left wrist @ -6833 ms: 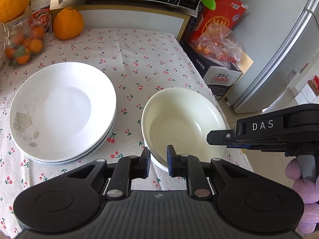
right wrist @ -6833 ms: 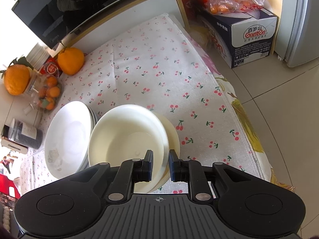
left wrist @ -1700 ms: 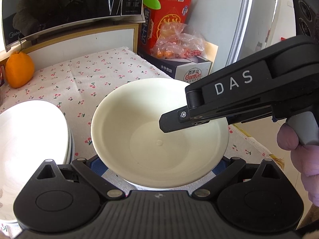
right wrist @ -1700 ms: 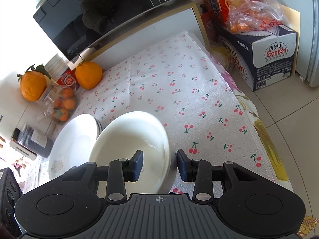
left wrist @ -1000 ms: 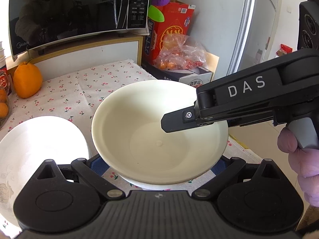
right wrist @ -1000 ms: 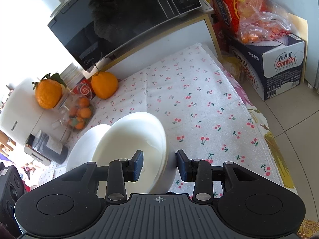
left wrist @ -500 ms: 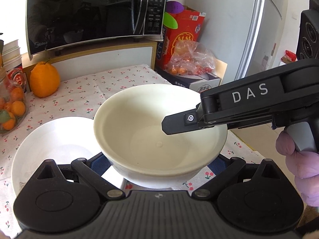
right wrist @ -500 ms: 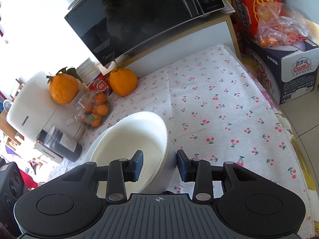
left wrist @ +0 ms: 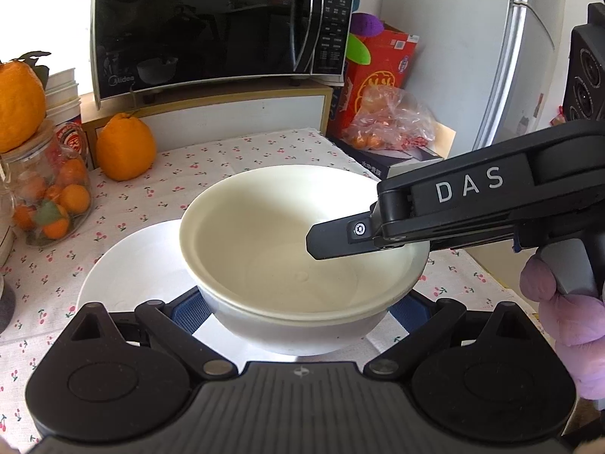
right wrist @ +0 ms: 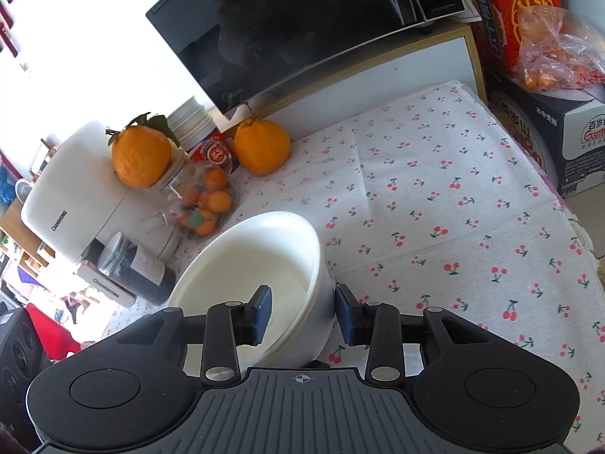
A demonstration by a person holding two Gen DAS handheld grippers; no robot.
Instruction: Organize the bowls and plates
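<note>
Carrying two nested cream bowls (left wrist: 302, 249) clear of the counter (right wrist: 435, 204), both grippers share the load: the left gripper (left wrist: 298, 310) clasps the outer bowl's base with jaws spread wide, while the right gripper (right wrist: 302, 312) pinches the rim wall, one pad inside, one outside. Bowls look gathered; they hang above the white plates (left wrist: 132, 265), and setting them down appears to be what remains. Both bowls and the top plate are empty. Nearby, a glass jar (left wrist: 49, 193) holds small oranges.
</note>
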